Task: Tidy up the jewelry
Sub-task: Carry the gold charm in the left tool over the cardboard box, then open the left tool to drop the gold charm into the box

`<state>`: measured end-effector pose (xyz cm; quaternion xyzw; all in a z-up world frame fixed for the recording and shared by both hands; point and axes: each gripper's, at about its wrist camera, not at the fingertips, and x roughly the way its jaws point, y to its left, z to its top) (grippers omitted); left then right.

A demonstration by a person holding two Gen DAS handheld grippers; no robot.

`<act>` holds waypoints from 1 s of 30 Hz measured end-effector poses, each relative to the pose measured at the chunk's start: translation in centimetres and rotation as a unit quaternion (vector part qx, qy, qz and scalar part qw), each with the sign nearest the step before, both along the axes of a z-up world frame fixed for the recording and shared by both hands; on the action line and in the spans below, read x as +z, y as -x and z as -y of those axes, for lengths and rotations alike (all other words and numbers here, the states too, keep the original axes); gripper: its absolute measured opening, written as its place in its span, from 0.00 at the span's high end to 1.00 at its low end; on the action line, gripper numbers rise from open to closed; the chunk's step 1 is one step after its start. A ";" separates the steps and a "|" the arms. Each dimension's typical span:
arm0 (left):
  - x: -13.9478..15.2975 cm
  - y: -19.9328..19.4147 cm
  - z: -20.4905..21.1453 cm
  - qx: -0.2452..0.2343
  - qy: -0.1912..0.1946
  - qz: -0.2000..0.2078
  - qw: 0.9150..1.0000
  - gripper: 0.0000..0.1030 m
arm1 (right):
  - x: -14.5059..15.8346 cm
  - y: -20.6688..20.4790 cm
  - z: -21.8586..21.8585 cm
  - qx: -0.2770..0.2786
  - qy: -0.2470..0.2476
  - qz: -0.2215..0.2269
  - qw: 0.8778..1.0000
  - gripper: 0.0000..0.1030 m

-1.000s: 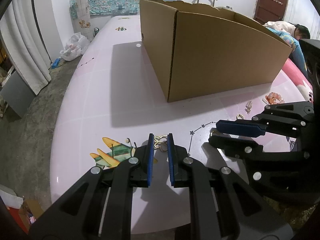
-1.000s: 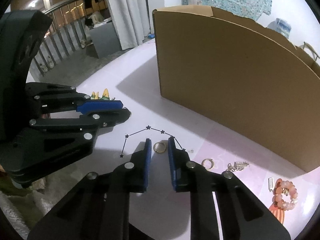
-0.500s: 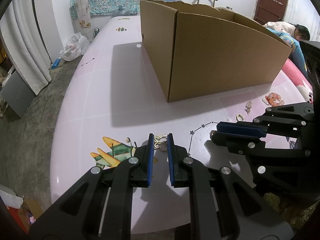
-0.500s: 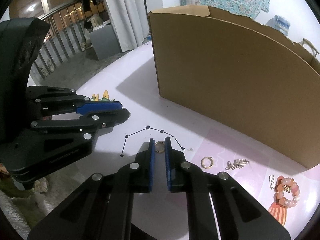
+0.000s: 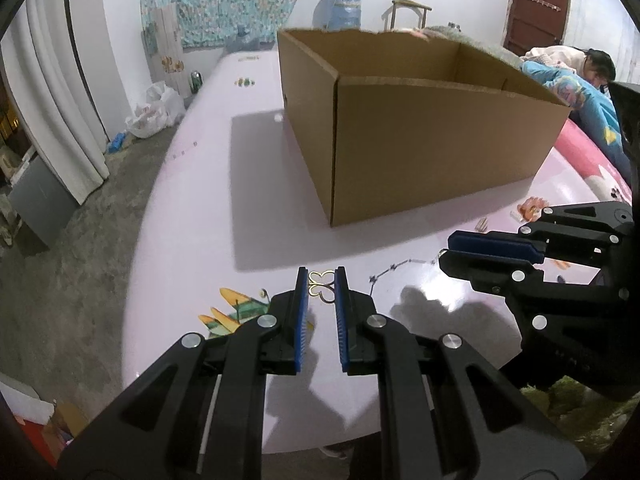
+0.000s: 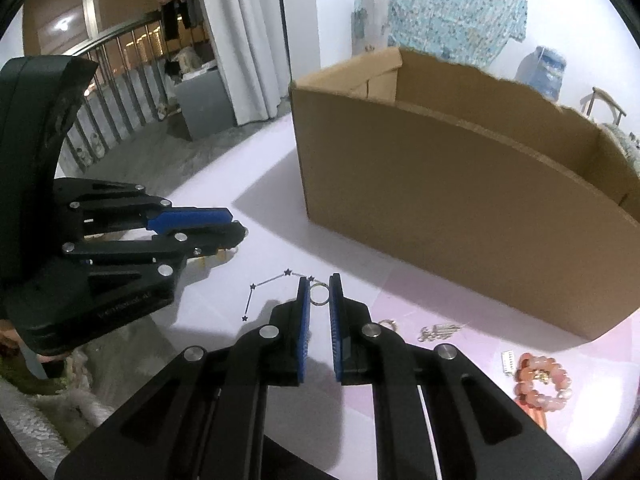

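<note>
Okay, my left gripper [image 5: 321, 289] has its blue pads pinched on a gold clover-shaped earring [image 5: 322, 287], jaws nearly together with the piece right at the tips. Over on my right gripper [image 6: 319, 294], the jaws have just been closing and now clamp a small ring [image 6: 319, 293] edge-on between the tips, clear of the pink table [image 6: 360, 264].

Just right of that gripper's fingers I see another gold ring [image 6: 387, 323] lying flat, then a silver charm [image 6: 438, 331] beyond it, and farther right a pink bead bracelet [image 6: 541, 380] with a little white comb-like clip [image 6: 509, 361] touching it.

Ahead of both grippers stands the open cardboard box [image 5: 420, 140], well apart from the tips. A printed star constellation [image 6: 276, 286] sits just left of my right gripper.
</note>
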<state>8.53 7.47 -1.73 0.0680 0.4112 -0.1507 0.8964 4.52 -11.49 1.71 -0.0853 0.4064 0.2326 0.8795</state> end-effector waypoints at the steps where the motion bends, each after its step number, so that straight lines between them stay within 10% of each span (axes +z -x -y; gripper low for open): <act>1: 0.6 0.3 0.1 -0.001 -0.001 0.007 1.000 0.89 | 0.5 0.0 0.0 0.000 -0.001 0.005 1.000 0.90; 19: 12.9 -2.4 4.9 -0.090 0.085 0.089 0.988 0.89 | 12.6 -2.4 7.5 -0.033 -0.048 0.138 0.989 0.90; 30: 7.7 -17.6 11.8 -0.085 0.113 -0.147 0.979 0.89 | 9.3 -16.8 11.8 -0.048 -0.061 -0.074 0.994 0.90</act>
